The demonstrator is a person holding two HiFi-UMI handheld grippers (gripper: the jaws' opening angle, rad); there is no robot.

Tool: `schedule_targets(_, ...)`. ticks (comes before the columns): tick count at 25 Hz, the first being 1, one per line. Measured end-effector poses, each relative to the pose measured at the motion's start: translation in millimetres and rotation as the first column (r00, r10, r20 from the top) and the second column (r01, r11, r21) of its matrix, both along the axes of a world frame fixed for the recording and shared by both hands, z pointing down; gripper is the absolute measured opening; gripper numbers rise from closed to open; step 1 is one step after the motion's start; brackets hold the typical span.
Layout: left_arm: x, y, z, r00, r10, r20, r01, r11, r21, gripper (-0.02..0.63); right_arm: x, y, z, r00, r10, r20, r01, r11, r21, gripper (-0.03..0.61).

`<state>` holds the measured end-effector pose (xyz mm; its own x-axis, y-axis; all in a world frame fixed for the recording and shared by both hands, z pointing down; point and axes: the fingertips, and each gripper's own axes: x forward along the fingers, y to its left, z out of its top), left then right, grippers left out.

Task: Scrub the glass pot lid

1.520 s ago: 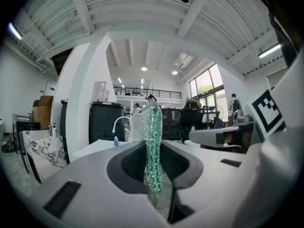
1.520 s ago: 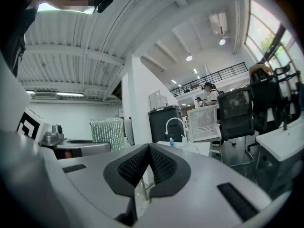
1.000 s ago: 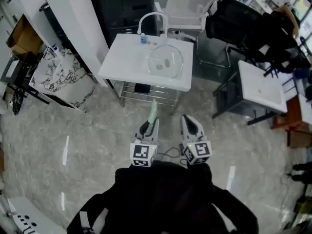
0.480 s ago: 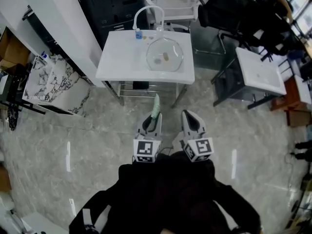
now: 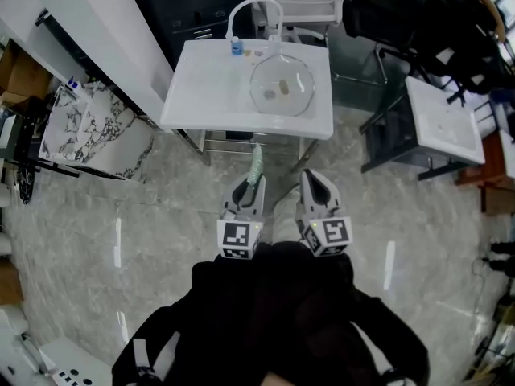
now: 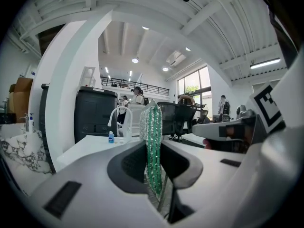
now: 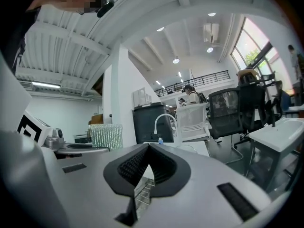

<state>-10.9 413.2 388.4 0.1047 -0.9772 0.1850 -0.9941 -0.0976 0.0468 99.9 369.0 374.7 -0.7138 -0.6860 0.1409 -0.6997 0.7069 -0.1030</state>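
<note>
The round glass pot lid (image 5: 282, 87) lies in the basin of the white sink table (image 5: 205, 95), far ahead of both grippers. My left gripper (image 5: 251, 185) is shut on a green glittery scrub sponge (image 5: 256, 166), which stands upright between its jaws (image 6: 153, 146). My right gripper (image 5: 312, 180) hangs beside it with its jaws shut on nothing (image 7: 148, 148). In the right gripper view the sponge (image 7: 105, 136) shows at the left. Both grippers are held close to the person's body, above the floor and short of the table's front edge.
A white faucet (image 5: 253, 10) and a small blue bottle (image 5: 236, 48) stand at the table's back edge. A wire shelf (image 5: 241, 145) sits under the table. A second white table (image 5: 447, 119) and dark office chairs (image 5: 418, 22) are to the right; a marble-patterned cabinet (image 5: 88, 131) is to the left.
The head view has shifted a little and the sink table sits slightly nearer the grippers. Both grippers keep their pose, the left still holding the sponge.
</note>
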Motion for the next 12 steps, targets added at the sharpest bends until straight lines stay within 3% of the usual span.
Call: schedule_targets(12, -30, -113, 7, 0.998, -0.050, 0.025, 0.050, 0.998, -0.029, 0.063, -31, -120, 8, 0.998, -0.060, -0.009, 0.060, 0.998, -0.021, 0.002)
